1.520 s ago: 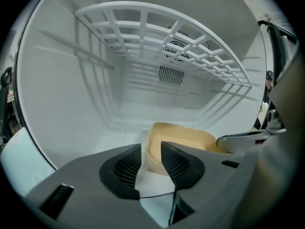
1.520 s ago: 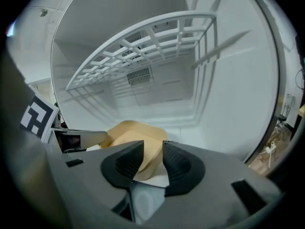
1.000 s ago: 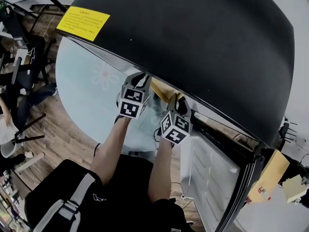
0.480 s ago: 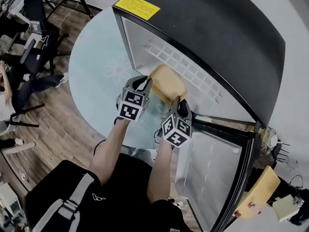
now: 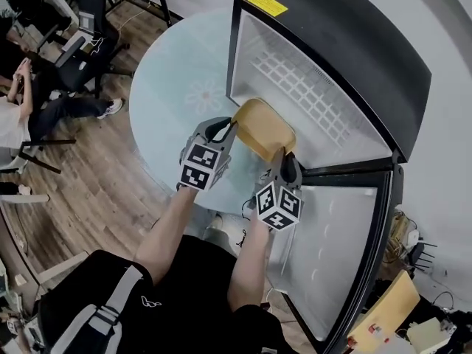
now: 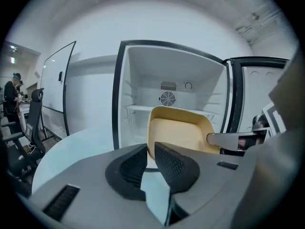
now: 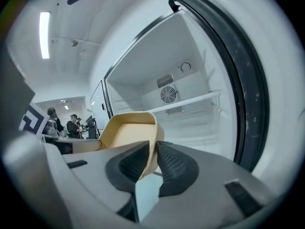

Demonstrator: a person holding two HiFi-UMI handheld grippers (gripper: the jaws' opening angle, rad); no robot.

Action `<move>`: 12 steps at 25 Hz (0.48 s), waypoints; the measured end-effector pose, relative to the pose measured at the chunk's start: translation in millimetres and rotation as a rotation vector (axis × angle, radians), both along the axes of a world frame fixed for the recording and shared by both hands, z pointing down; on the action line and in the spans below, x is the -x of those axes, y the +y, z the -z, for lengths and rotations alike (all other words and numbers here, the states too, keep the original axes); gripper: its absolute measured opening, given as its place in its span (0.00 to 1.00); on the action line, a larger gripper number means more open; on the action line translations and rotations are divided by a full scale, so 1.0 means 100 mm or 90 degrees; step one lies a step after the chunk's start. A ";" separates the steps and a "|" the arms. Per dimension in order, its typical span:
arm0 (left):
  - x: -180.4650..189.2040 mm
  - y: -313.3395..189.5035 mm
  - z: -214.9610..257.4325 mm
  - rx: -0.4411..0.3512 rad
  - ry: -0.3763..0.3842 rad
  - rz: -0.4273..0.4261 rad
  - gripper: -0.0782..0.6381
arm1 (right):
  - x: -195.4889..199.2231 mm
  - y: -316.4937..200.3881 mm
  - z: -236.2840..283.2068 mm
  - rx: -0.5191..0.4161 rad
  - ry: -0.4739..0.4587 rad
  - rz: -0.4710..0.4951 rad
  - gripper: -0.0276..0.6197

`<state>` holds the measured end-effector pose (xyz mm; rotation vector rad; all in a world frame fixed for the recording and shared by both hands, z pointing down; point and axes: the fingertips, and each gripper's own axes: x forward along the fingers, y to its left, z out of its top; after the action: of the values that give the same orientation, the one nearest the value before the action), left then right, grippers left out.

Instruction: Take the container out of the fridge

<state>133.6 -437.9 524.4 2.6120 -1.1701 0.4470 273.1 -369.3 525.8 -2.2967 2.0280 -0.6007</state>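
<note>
Looks like mid pull-out: the yellow container [image 5: 262, 127] sits tilted at the open fridge [image 5: 354, 43] mouth, the fingers of the left gripper [image 5: 225, 127] and right gripper [image 5: 285, 155] closing narrow on its left and right rims, so I'd guess next it needs drawing back steadily over the near surface [image 5: 173, 87].

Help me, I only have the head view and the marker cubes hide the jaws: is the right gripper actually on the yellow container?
Observer: Yes. The right gripper view shows the right gripper with a side wall of the yellow container between its jaws, which are closing on it.
Operator: And the left?
Observer: The left gripper is closing on the rim at the opposite side.
Operator: Anything inside it?
Observer: No. The left gripper view looks straight into it and shows nothing inside.
</note>
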 end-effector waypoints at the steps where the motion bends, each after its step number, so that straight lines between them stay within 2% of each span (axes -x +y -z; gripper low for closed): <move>1: 0.03 0.06 0.08 -0.010 0.009 0.003 0.18 | 0.03 0.04 0.07 -0.012 0.003 0.004 0.13; 5: 0.15 0.30 0.35 -0.052 0.045 0.011 0.18 | 0.09 0.21 0.33 -0.056 0.012 0.016 0.12; 12: 0.25 0.66 0.75 -0.106 0.078 0.018 0.18 | 0.18 0.52 0.82 -0.123 0.063 0.039 0.11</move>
<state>108.3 -371.4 449.8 2.7139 -1.2494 0.1871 254.8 -317.7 444.2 -2.2026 2.1012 -0.2833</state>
